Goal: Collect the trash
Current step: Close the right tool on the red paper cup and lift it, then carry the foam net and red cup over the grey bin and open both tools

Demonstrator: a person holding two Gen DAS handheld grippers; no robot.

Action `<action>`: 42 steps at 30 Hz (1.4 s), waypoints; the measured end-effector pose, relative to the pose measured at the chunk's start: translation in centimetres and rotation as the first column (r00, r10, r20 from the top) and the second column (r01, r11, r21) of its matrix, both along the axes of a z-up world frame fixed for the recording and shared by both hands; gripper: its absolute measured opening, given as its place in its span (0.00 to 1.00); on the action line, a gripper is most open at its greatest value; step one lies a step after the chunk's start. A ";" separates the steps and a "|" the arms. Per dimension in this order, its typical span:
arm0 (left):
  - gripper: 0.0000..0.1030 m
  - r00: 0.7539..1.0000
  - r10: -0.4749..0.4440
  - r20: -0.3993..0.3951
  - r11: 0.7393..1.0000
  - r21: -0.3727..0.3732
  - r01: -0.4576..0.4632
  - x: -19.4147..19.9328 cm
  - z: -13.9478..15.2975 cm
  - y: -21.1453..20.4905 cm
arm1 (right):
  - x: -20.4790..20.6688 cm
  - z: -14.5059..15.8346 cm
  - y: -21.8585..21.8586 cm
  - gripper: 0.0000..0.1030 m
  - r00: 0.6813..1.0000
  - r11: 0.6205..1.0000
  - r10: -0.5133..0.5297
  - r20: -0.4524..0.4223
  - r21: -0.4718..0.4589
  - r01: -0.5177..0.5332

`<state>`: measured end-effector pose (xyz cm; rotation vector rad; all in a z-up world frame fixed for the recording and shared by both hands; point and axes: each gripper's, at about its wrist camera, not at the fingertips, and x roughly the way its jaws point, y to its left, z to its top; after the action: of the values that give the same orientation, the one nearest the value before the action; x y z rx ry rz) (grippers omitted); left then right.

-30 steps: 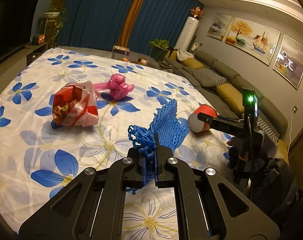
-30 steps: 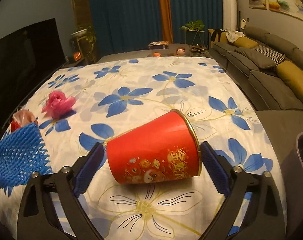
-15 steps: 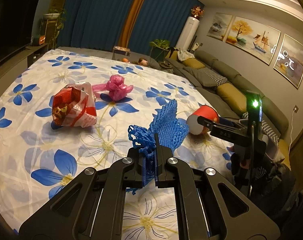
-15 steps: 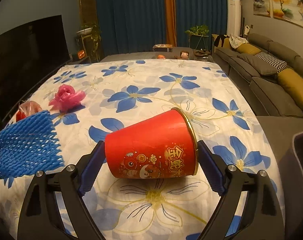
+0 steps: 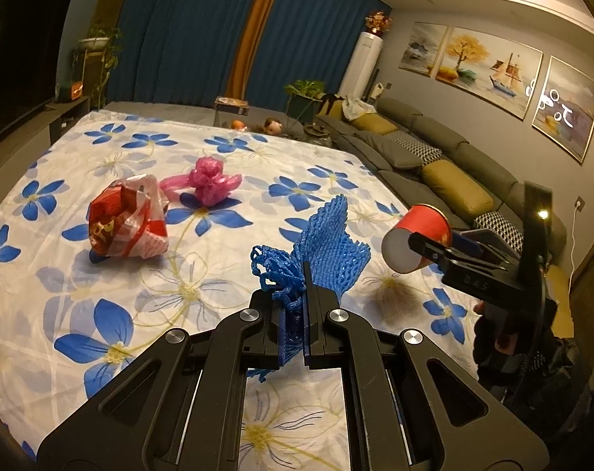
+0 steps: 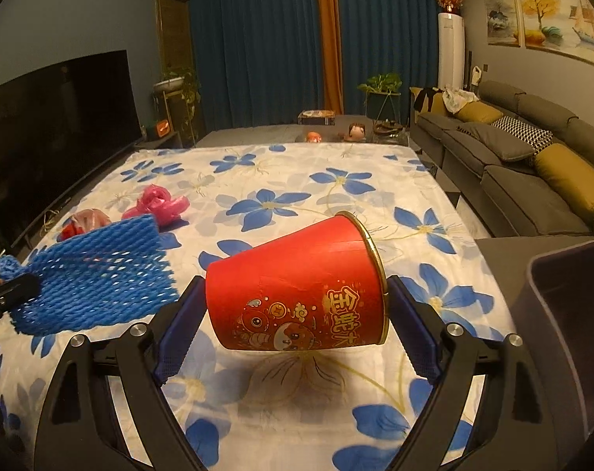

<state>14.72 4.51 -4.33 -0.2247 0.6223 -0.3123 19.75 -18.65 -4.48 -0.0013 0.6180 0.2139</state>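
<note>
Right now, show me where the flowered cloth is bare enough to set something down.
The flowered cloth is bare across its far half, beyond the pink plastic bag, and along the sofa side. It is crowded near the left, where the red-and-white plastic bag and the pink one lie close. The blue foam net and red paper cup hang gripped over the near part.

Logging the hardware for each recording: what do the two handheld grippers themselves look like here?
Both are matte black. The left gripper has angular linkage arms with triangular cut-outs, silver round pivot bolts and blue pads lining the jaws. The right gripper has the same build, with ribbed blue pads. In the left wrist view its body bears faint embossed lettering, an upright black piece with a small lit indicator, and a thin black cable.
</note>
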 end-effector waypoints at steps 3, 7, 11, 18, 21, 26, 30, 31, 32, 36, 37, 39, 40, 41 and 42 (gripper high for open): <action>0.05 1.000 -0.002 0.012 1.000 0.009 0.002 -0.2 0.4 -0.7 | -1.0 0.6 -0.6 0.84 1.000 1.000 -0.006 0.019 0.009 0.006; 0.05 1.000 -0.005 0.026 1.000 0.015 0.005 -0.4 1.0 -1.5 | -2.2 1.4 -1.5 0.84 0.999 1.000 -0.021 0.040 0.020 0.020; 0.05 0.999 -0.018 0.037 1.000 0.024 0.017 -0.7 1.5 -2.7 | -3.3 2.2 -2.7 0.84 0.997 0.999 -0.040 0.064 0.031 0.038; 0.05 0.996 -0.055 0.063 0.998 0.044 0.052 -0.8 2.6 -5.2 | -4.7 3.1 -4.8 0.84 0.992 0.996 -0.080 0.095 0.053 0.075; 0.05 0.995 -0.072 0.072 0.996 0.050 0.068 -0.7 3.0 -6.4 | -5.4 3.4 -5.8 0.84 0.990 0.994 -0.095 0.106 0.062 0.089; 0.05 0.989 -0.114 0.091 0.992 0.063 0.109 -0.2 3.8 -9.1 | -6.3 3.9 -8.1 0.84 0.983 0.989 -0.137 0.124 0.078 0.128; 0.05 0.981 -0.161 0.107 0.986 0.070 0.154 0.4 4.5 -12.2 | -7.3 4.3 -10.5 0.84 0.972 0.981 -0.182 0.147 0.098 0.168; 0.05 0.979 -0.172 0.112 0.984 0.071 0.165 0.5 4.6 -13.0 | -7.5 4.5 -11.3 0.84 0.968 0.978 -0.198 0.153 0.103 0.184; 0.05 0.976 -0.185 0.116 0.981 0.072 0.177 0.6 4.8 -13.8 | -7.7 4.6 -11.9 0.84 0.965 0.975 -0.212 0.157 0.107 0.197; 0.05 0.959 -0.249 0.133 0.967 0.081 0.240 1.2 5.4 -17.8 | -8.7 5.0 -15.7 0.84 0.939 0.952 -0.297 0.175 0.135 0.276; 0.05 0.953 -0.269 0.138 0.962 0.083 0.260 1.4 5.6 -19.2 | -9.0 5.1 -16.6 0.84 0.931 0.944 -0.319 0.178 0.140 0.297; 0.05 0.944 -0.297 0.143 0.954 0.081 0.288 1.8 5.7 -21.1 | -9.7 5.3 -18.8 0.84 0.910 0.926 -0.371 0.186 0.155 0.345; 0.05 0.938 -0.315 0.147 0.949 0.078 0.306 2.1 5.8 -22.4 | -10.1 5.4 -20.0 0.84 0.896 0.913 -0.401 0.189 0.163 0.374; 0.05 0.931 -0.333 0.152 0.943 0.076 0.324 2.3 5.9 -23.7 | -10.3 5.4 -20.6 0.84 0.888 0.906 -0.417 0.191 0.166 0.390; 0.05 0.927 -0.343 0.154 0.939 0.076 0.335 2.5 5.9 -24.6 | -10.7 5.5 -21.5 0.84 0.879 0.897 -0.436 0.193 0.169 0.407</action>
<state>17.25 -20.09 1.57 -0.0415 0.5019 -0.6439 9.09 -40.13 0.98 0.2264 0.3623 -0.1734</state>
